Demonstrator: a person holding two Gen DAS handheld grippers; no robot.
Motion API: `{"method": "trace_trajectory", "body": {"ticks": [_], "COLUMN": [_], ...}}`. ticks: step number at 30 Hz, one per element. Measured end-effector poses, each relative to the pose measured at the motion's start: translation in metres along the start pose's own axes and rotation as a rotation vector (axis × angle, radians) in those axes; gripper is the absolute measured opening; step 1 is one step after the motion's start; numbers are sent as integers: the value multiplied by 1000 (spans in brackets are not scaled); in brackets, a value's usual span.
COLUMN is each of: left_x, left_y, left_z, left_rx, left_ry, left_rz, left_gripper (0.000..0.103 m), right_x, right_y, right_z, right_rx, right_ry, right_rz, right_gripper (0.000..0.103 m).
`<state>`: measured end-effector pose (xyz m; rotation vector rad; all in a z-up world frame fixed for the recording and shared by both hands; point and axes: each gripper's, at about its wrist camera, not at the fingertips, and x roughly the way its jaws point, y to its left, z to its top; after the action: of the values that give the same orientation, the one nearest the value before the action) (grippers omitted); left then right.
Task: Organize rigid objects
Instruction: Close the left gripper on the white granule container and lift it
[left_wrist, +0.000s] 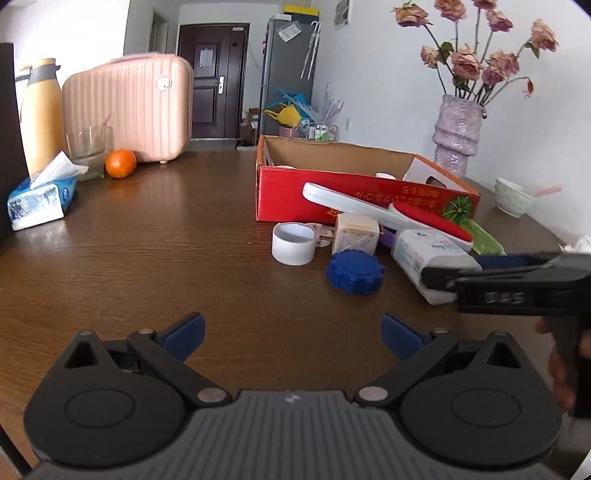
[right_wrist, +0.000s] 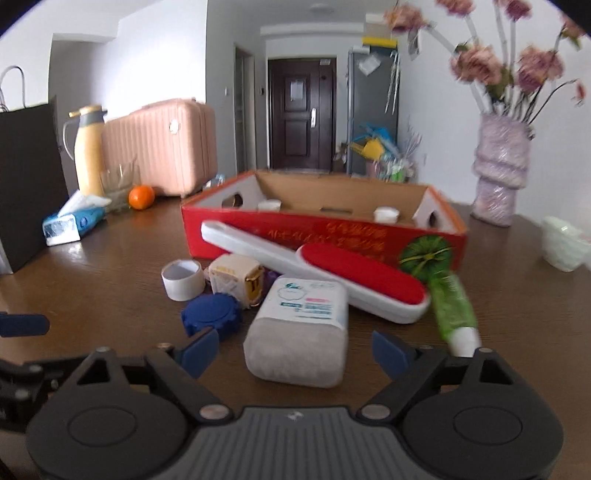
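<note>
Several items lie in a pile in front of an open red cardboard box (right_wrist: 258, 236). They are a white lint brush with a red pad (right_wrist: 332, 273), a white tape roll (right_wrist: 183, 278), a beige plug adapter (right_wrist: 236, 278), a blue toothed lid (right_wrist: 212, 317), a green tube (right_wrist: 452, 306) and a white labelled bottle (right_wrist: 299, 332). My right gripper (right_wrist: 295, 352) is open; the bottle's near end lies between its blue pads without touching them. My left gripper (left_wrist: 293, 334) is open over bare table, left of the pile. Two small white cups sit inside the box.
On the brown table (left_wrist: 166, 258), far left: a tissue pack (left_wrist: 40, 199), glass (left_wrist: 88, 151), orange (left_wrist: 120, 163), yellow flask (left_wrist: 40, 114) and pink case (left_wrist: 129, 107). A vase of flowers (left_wrist: 458, 136) and a pale bowl (left_wrist: 511, 197) stand right of the box. A black bag (right_wrist: 26, 181) is at far left.
</note>
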<state>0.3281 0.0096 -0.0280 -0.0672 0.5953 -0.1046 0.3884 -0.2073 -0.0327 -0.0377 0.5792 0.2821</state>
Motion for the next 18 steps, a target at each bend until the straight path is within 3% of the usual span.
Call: {"method": "trace_trajectory", "body": {"ticks": [5,10,13,16,18], "left_x": [5,-8,-22,-32,-36], "left_y": [4,3,-2,-10,-15], "left_z": [9,8,2,-7,-12], "left_rx": [-17,-26,-7,-2,-6], "left_ry": [-4,-8,-10,5,19], "left_rz": [2,-17,-57,-99,-139], "left_gripper": [103,103,103,103,103], "right_x": [24,7,-21,-58,-78], "right_y": [4,0,-1,10,11], "right_z": [7,-5,-21,-46,-58], "right_rx": [1,-4,-37,-148,-187], "right_ry": [53,35,43,51,65], "right_rz": [-22,-6,76,204,206], "right_gripper": [69,65,65,64,73]}}
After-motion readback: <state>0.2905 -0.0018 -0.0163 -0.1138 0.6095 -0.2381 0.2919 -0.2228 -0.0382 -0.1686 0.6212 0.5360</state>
